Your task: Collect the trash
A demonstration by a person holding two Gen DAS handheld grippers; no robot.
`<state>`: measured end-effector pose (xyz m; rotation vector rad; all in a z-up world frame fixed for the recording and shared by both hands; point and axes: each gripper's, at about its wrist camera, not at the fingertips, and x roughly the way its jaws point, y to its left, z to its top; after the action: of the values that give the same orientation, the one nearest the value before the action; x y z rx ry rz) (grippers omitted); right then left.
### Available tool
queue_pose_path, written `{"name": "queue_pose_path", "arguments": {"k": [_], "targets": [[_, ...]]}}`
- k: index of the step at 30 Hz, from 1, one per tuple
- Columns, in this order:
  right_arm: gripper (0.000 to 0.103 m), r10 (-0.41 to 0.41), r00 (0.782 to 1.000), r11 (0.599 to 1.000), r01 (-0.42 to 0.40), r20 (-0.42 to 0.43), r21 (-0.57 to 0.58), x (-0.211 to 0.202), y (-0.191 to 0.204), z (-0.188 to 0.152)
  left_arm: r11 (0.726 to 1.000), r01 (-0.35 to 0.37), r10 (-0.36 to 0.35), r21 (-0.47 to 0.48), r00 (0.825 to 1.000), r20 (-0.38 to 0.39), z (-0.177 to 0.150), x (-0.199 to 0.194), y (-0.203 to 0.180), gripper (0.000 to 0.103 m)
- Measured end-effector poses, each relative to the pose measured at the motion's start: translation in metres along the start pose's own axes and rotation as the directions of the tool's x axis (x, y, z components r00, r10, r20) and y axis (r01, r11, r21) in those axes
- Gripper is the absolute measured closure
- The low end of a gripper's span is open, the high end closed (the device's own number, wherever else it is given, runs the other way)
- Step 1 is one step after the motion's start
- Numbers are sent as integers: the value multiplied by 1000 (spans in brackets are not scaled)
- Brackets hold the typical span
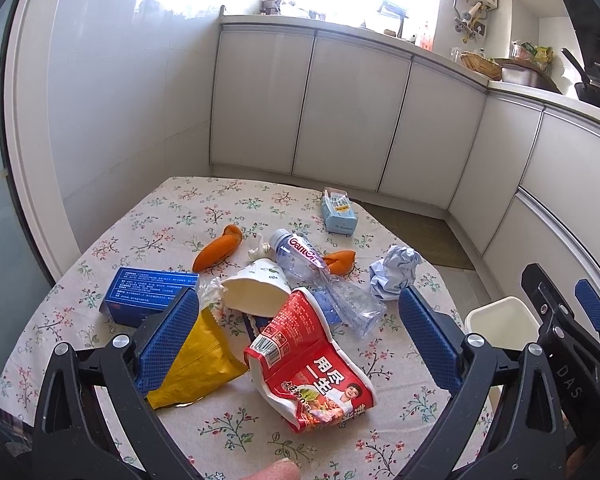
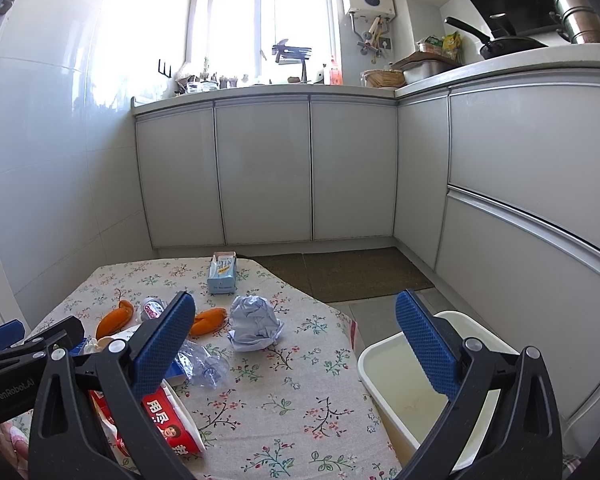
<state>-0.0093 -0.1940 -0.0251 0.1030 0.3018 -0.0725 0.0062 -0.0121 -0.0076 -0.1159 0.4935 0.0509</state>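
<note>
Trash lies on a floral-cloth table (image 1: pixel 172 216): a crushed red noodle cup (image 1: pixel 312 372), a yellow wrapper (image 1: pixel 198 360), a white paper cup (image 1: pixel 256 288), a crushed clear bottle (image 1: pixel 324 280), a blue box (image 1: pixel 148 294), two orange peels (image 1: pixel 216 252), a crumpled paper ball (image 1: pixel 394 272) and a pale blue carton (image 1: pixel 339 216). My left gripper (image 1: pixel 300 336) is open above the red cup and yellow wrapper, holding nothing. My right gripper (image 2: pixel 300 344) is open and empty over the table's right edge, between the paper ball (image 2: pixel 254 328) and a cream bin (image 2: pixel 392 384).
The cream bin (image 1: pixel 500 320) stands on the floor just right of the table. White kitchen cabinets (image 2: pixel 308 168) run along the back and right. A brown mat (image 2: pixel 340 272) lies on the floor beyond the table. A tiled wall is at the left.
</note>
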Motion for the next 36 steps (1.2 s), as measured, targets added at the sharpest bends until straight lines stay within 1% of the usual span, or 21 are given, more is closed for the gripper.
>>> {"name": "queue_pose_path", "arguments": {"k": [2,5,8,10,11,12,13,15,16,17,19,21,23,24,25,27,28,29,31,32,36], "targets": [[6,6,1000,1000,-5,-29,24,6,-1,0,1000,-9,9,-2,1000,-17,-1,4,1,7],[6,-8,991,1000,9,-136,10,24,0,-5,1000,-20,19,-12,998,-57,-2,14,4,7],[6,-18,982,1000,16,-186,-9,36,-4,-10,999,-31,28,-29,994,-106,-1,26,11,7],[6,-16,967,1000,15,-255,-9,45,-5,-14,997,-48,41,-53,991,-126,3,35,20,7],[6,-13,960,1000,11,-279,-8,49,-7,-16,996,-67,59,-51,987,-150,4,38,24,7],[6,-7,944,1000,8,-331,1,51,-8,-16,995,-80,67,-68,983,-170,7,43,32,7],[6,0,938,1000,2,-346,6,54,-10,-17,992,-92,74,-85,977,-199,9,49,42,7],[6,0,925,1000,0,-380,0,60,-11,-19,987,-121,83,-108,950,-302,10,62,59,7],[6,3,926,1000,-3,-377,0,62,-11,-20,981,-140,85,-133,931,-355,8,69,73,7],[6,7,920,1000,-8,-392,-2,64,-12,-23,975,-158,84,-153,910,-406,5,75,83,7],[6,22,908,1000,-25,-418,-2,69,-11,-26,969,-171,69,-178,880,-471,-3,85,100,7],[6,39,900,999,-44,-435,-2,73,-9,-30,970,-175,61,-170,849,-526,-12,91,110,7],[6,59,889,998,-64,-455,4,77,-7,-33,977,-174,75,-125,824,-562,-17,93,112,7],[6,69,880,997,-76,-469,4,79,-6,-35,981,-175,94,-87,812,-577,-18,94,111,7],[6,75,873,996,-85,-482,2,81,-5,-37,984,-177,128,-24,793,-596,-21,94,108,7],[6,90,862,995,-100,-499,6,83,-5,-40,986,-166,147,27,771,-620,-23,98,107,7],[6,102,854,994,-110,-510,14,84,-5,-41,986,-155,157,60,752,-641,-25,100,105,7],[6,97,851,994,-110,-516,4,85,-5,-41,986,-147,164,81,741,-651,-27,102,105,7],[6,109,838,993,-121,-535,12,86,-8,-42,981,-129,195,146,710,-677,-31,110,104,7],[6,110,833,993,-121,-543,15,86,-11,-42,979,-120,199,163,707,-679,-32,114,105,7],[6,105,824,993,-116,-556,15,87,-16,-42,969,-61,216,240,679,-701,-40,127,101,7]]}}
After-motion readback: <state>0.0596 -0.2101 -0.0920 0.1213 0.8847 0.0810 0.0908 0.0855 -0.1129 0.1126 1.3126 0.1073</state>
